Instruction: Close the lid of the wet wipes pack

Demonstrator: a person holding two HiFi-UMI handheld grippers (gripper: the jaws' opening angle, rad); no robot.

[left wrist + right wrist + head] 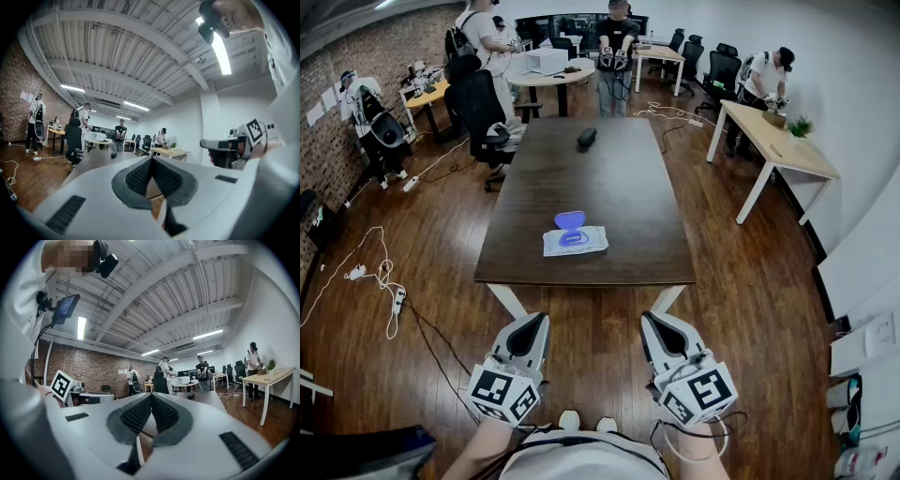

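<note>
Head view: I see the wet wipes pack [574, 241] lying near the front edge of the dark worktop [619, 178], its purple lid [570, 221] flipped up. My left claw [529, 326] and right claw [659, 326] hang well short of the worktop. Left gripper view: jaws pressed together, nothing between them. Right gripper view: jaws likewise closed, empty.

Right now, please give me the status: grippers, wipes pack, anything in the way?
Jaws shut and empty on left gripper and right gripper, both short of the table. Near its front edge: wipes pack, lid open. Nothing in between.
</note>
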